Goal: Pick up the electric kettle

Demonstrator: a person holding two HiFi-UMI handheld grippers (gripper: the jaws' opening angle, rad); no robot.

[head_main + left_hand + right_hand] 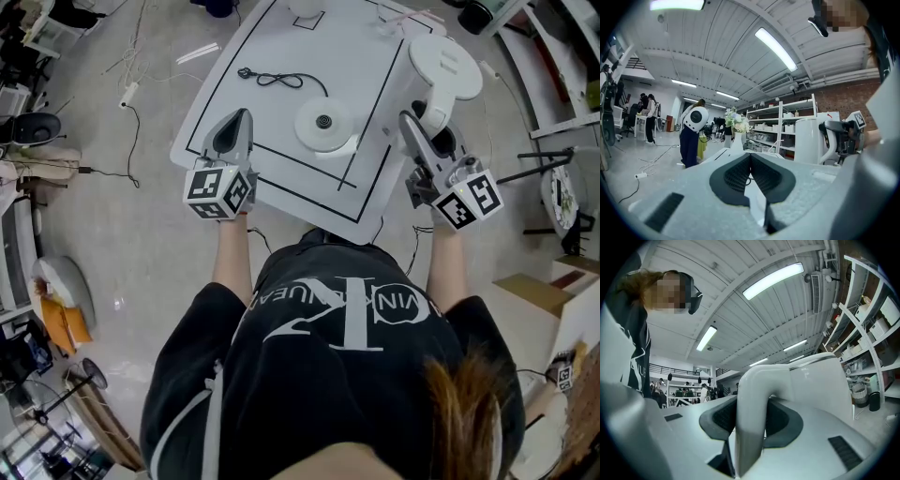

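Kettle (444,66) over table (281,47) right edge, handle (750,427) in right tongs (419,131).

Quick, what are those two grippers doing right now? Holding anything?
Left gripper: closed, empty.
Right gripper: closed on the handle of the electric kettle.

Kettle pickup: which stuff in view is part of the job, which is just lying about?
Job: kettle, its base, right gripper shut on the handle.
Lying about: cable, vase, left gripper, shut and empty.
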